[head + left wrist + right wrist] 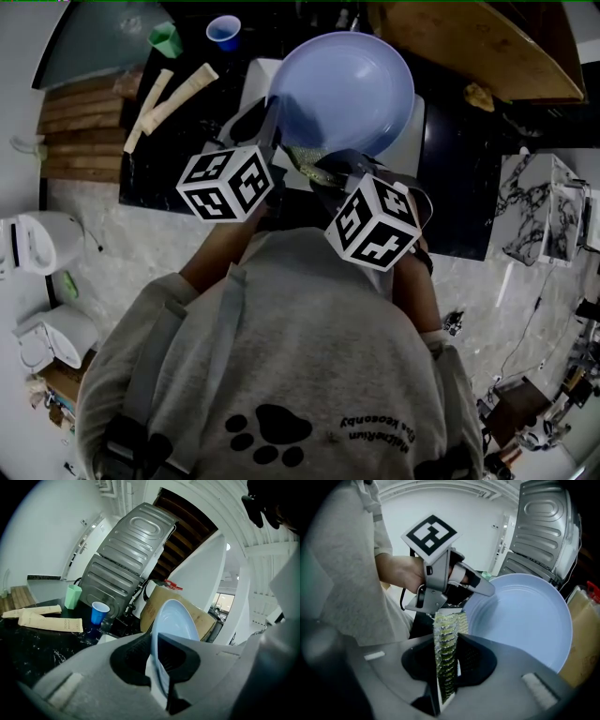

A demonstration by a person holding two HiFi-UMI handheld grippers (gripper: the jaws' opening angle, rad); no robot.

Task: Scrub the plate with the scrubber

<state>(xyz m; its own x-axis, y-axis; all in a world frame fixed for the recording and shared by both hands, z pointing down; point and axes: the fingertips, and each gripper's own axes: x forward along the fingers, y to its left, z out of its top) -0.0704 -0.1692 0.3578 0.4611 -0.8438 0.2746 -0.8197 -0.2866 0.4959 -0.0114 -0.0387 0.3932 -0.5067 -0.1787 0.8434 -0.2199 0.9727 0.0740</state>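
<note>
A pale blue plate (342,89) is held tilted over the black counter (459,169). My left gripper (272,120) is shut on its lower left rim. In the left gripper view the plate (177,619) stands edge-on and its rim is pinched between the jaws of the left gripper (157,667). My right gripper (330,171) is shut on a yellow-green scrubber (312,165) just below the plate's near edge. In the right gripper view the scrubber (446,648) sticks up from the right gripper (447,670), beside the plate (525,616) and below the left gripper (457,581). Whether scrubber and plate touch, I cannot tell.
A blue cup (223,31), a green cup (165,38) and two long paper packs (178,94) lie on the counter's far left. A wooden board (478,47) is at the far right. A white kettle (37,242) stands on the left. A ribbed metal panel (126,569) and a cardboard box (161,603) stand behind.
</note>
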